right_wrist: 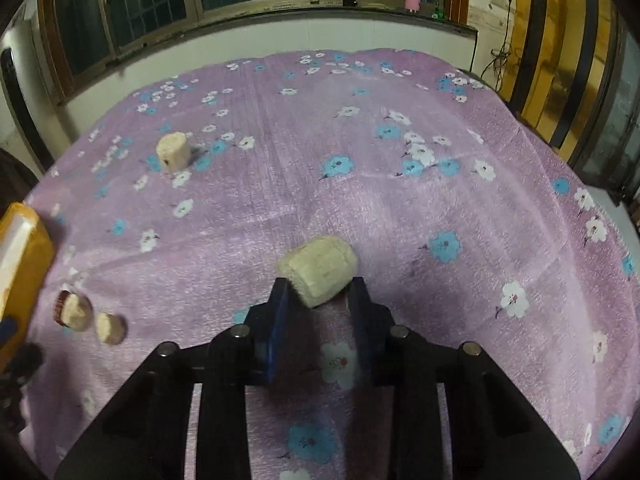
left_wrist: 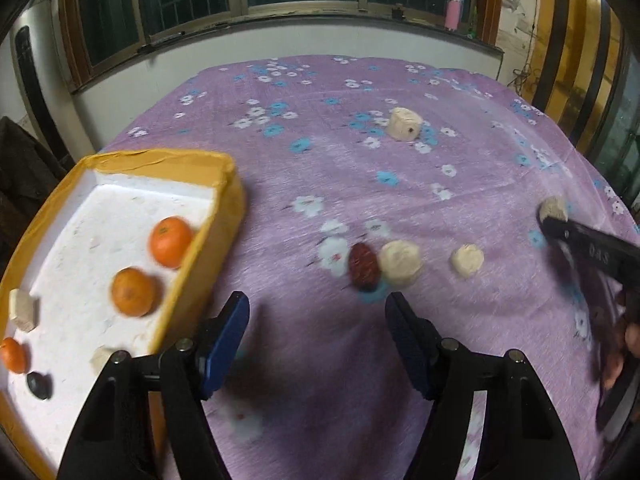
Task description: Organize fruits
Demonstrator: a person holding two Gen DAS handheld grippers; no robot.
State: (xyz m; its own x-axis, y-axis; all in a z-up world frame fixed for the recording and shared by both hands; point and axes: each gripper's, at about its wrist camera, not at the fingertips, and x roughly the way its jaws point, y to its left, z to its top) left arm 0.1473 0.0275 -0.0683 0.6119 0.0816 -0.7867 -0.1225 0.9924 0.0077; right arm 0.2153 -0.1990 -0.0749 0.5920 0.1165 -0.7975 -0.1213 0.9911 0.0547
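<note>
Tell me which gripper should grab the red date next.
Left. The left gripper is open and empty, with the red date just ahead of its fingertips. The right gripper is already shut on a pale cylinder piece.

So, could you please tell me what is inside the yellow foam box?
Inside the yellow-taped white foam box: three oranges, two pale chunks and a small dark fruit. The left tongs cover its near corner.

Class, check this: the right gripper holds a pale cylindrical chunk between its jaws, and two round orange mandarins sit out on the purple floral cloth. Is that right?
Not quite. The round orange mandarins lie inside the yellow-walled white foam box, not on the purple floral cloth, as the left wrist view shows. The right gripper does hold the pale cylindrical chunk.
</note>
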